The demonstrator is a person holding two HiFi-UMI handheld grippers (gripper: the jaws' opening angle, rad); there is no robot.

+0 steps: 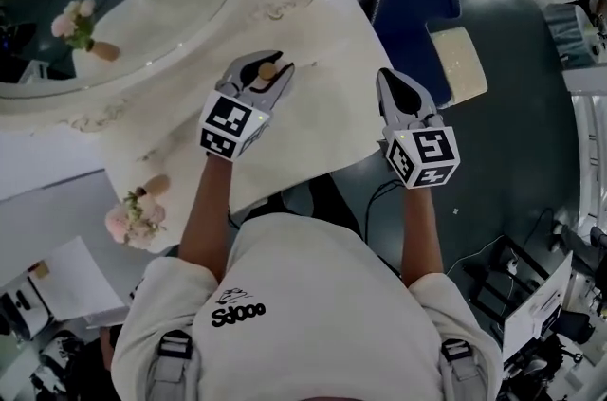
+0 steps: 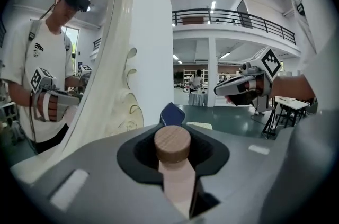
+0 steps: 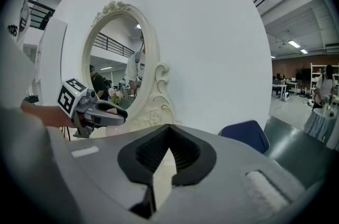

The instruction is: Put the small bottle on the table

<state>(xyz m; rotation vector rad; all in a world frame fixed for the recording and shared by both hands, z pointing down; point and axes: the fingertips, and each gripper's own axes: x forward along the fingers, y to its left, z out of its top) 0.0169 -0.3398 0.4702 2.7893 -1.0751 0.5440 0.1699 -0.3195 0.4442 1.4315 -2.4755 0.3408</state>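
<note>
Left gripper view: round-corked pink bottle [image 2: 176, 171]

Bright, even overhead light; gripper views fisheye-warped, corners black.

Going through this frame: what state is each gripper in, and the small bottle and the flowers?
small bottle: corked, gripped, over the table, not set down
left gripper: shut on the small bottle
right gripper: shut, empty
flowers: resting on the table, untouched
</note>
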